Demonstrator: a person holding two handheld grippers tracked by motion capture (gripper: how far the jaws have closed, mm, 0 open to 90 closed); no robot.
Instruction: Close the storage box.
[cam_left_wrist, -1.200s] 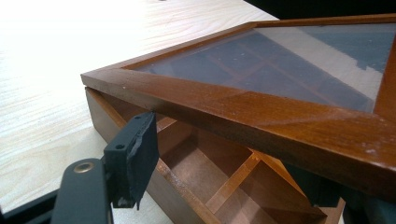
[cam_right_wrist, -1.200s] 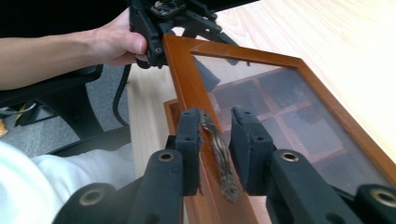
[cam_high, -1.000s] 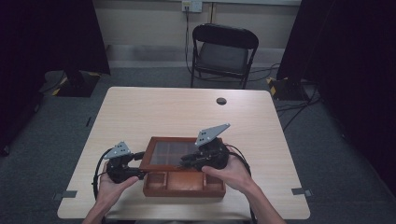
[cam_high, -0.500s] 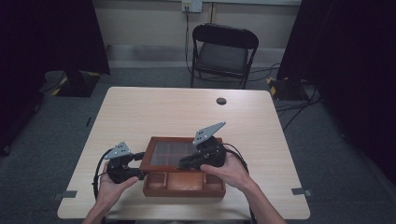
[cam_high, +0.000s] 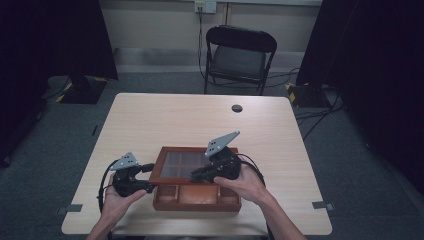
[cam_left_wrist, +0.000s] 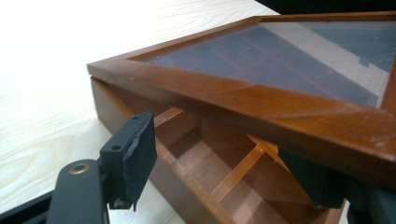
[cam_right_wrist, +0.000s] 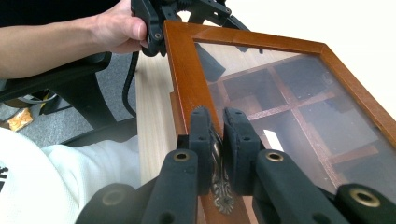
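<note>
A brown wooden box (cam_high: 196, 199) with divided compartments (cam_left_wrist: 210, 154) sits at the table's near edge. Its glass-paned lid (cam_high: 182, 165) is tilted, with the front edge raised off the box. My right gripper (cam_right_wrist: 217, 135) is shut on the small brass latch (cam_right_wrist: 219, 189) at the middle of the lid's front rail (cam_right_wrist: 187, 79), and it appears in the high view as the right gripper (cam_high: 200, 175). My left gripper (cam_high: 145, 179) stands open at the box's left front corner. One fingertip (cam_left_wrist: 133, 151) is outside the wall and the other is under the lid frame (cam_left_wrist: 261, 107).
The light wooden table (cam_high: 175, 120) carries a small black disc (cam_high: 237, 108) near its far edge. A black folding chair (cam_high: 240, 50) stands behind the table. The person's hand (cam_right_wrist: 116, 28) and white-clad lap lie close to the near edge.
The right gripper has tipped up and shifted slightly left, and the lid's front edge has come up with it. The left gripper has hardly moved.
</note>
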